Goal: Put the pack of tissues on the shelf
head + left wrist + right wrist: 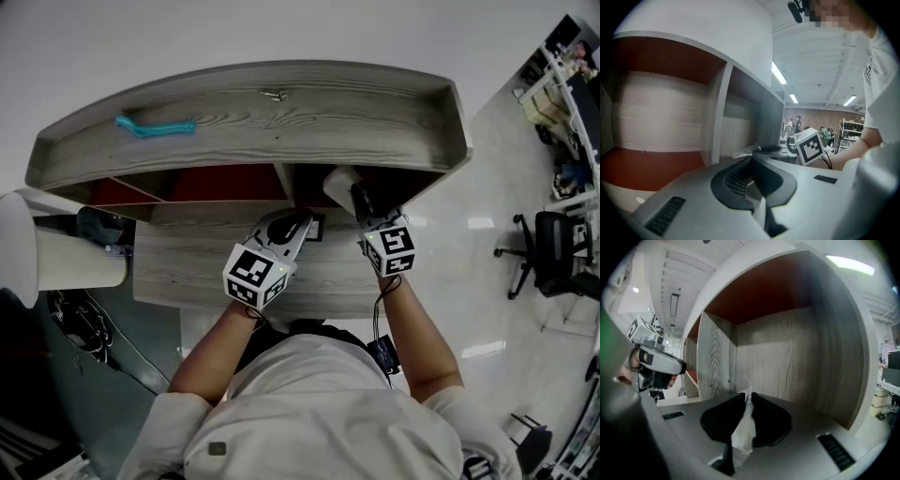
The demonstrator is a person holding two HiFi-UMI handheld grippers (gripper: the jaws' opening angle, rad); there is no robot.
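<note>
The pack of tissues (338,182) is white and hangs at the mouth of the right-hand compartment of the grey wooden shelf (281,127). My right gripper (357,195) is shut on it, and the right gripper view shows a thin white edge of the pack (743,426) pinched between the dark pads. Straight ahead stands that compartment's wood-grain back wall (787,357) under a red ceiling. My left gripper (297,222) hovers just left of it, in front of the shelf's divider (716,117). Its jaws stand together with nothing seen between them.
A teal tool (155,126) and a small metal piece (274,95) lie on the shelf's top. A lower wooden board (187,267) runs under both grippers. A white cylinder-like object (52,253) stands at left, and an office chair (553,248) at far right.
</note>
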